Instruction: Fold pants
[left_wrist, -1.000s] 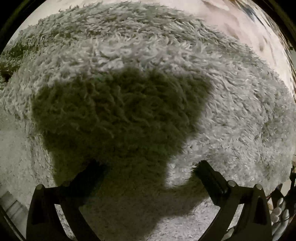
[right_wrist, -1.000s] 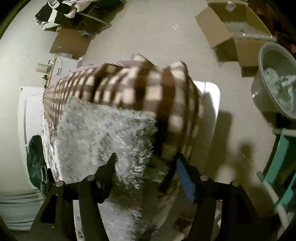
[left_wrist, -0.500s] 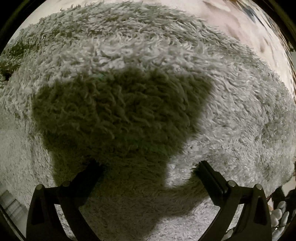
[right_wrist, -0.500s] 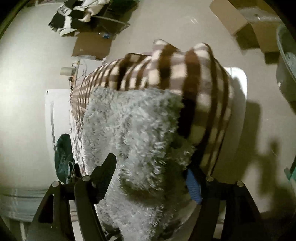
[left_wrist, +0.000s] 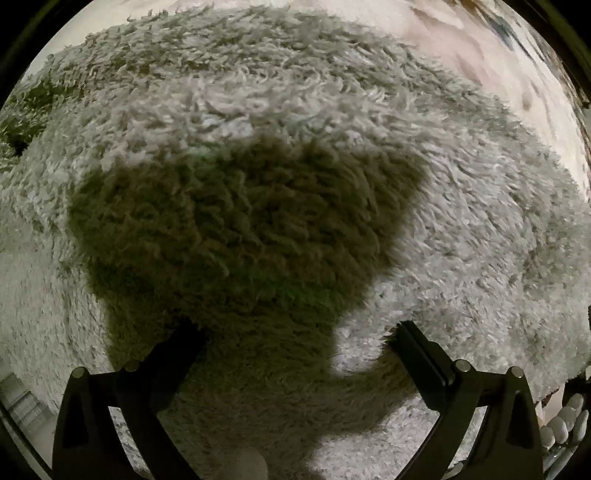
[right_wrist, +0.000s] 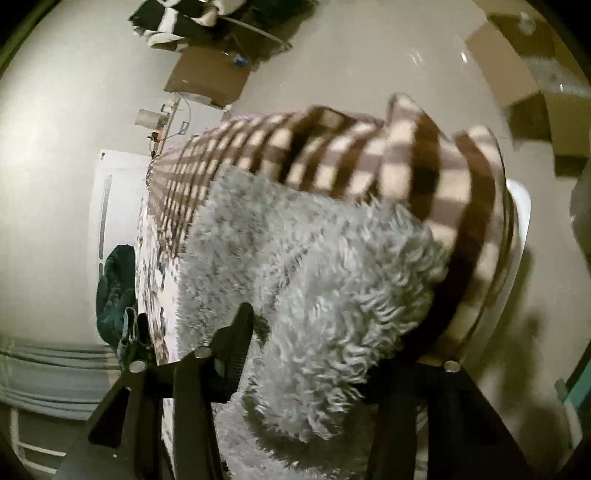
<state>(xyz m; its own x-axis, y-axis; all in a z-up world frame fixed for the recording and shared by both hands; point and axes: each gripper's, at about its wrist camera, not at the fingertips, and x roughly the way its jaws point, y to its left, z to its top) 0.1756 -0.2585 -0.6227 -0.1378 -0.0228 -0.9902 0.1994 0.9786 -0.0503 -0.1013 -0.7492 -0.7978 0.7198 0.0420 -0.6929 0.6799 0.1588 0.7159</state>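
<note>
The pants are brown-and-cream plaid outside (right_wrist: 424, 166) with a shaggy grey fleece lining (right_wrist: 314, 277). In the left wrist view the fleece lining (left_wrist: 461, 221) fills the frame. My left gripper (left_wrist: 295, 332) hovers just above it with its jaws wide apart and nothing between them; its shadow falls on the fleece. My right gripper (right_wrist: 317, 332) has a thick fold of the pants between its jaws and holds it lifted over the white table (right_wrist: 517, 229). The right finger is hidden behind the fabric.
Cardboard boxes (right_wrist: 207, 77) and dark clothes (right_wrist: 177, 18) lie on the floor at the back. Another open box (right_wrist: 524, 74) is at the right. A dark green garment (right_wrist: 114, 288) sits at the table's left side.
My right gripper has carried the fold of pants forward and up, so the fleece and plaid fill more of its view. My left gripper has barely moved.
</note>
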